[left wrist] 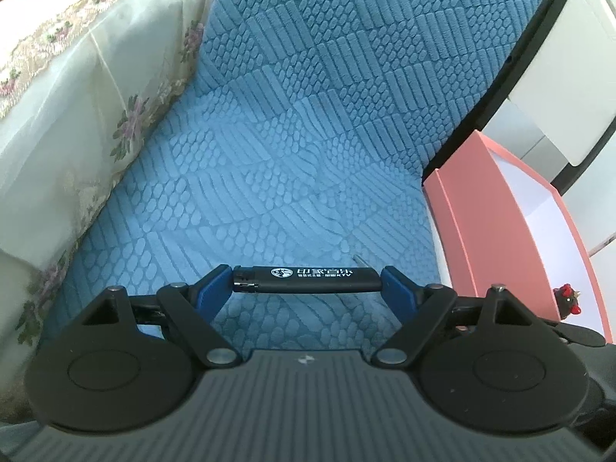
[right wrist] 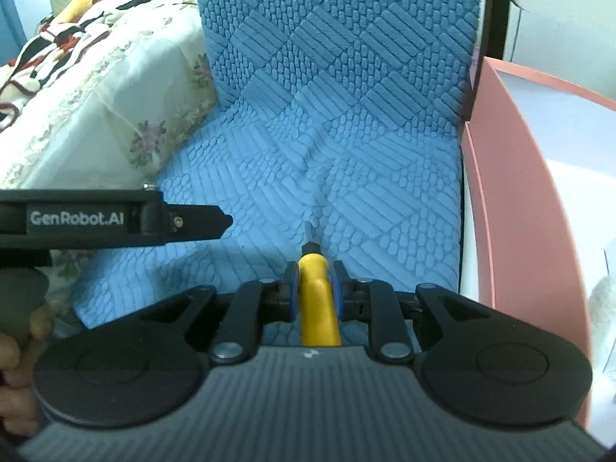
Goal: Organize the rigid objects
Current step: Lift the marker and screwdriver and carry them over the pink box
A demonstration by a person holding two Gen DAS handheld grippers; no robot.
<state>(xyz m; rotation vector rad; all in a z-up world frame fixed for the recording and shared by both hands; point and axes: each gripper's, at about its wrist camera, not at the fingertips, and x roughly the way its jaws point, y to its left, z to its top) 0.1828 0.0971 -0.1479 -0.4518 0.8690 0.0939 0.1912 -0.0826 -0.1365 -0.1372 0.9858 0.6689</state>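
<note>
My left gripper (left wrist: 308,279) is shut on a black lighter (left wrist: 308,279) with white print, held crosswise by its two ends between the blue pads, above the blue quilted seat (left wrist: 269,177). My right gripper (right wrist: 313,275) is shut on a yellow-handled screwdriver (right wrist: 317,308); its black collar and metal tip point forward over the seat (right wrist: 346,177). The left gripper's black body (right wrist: 115,219) shows at the left of the right wrist view. A pink box with a white inside stands to the right (left wrist: 481,208), (right wrist: 519,200).
A floral lace-covered cushion (left wrist: 77,96) borders the seat on the left. The blue backrest (right wrist: 346,38) rises behind. A small dark and red figure (left wrist: 568,298) lies inside the pink box. White furniture (left wrist: 569,57) stands at the far right.
</note>
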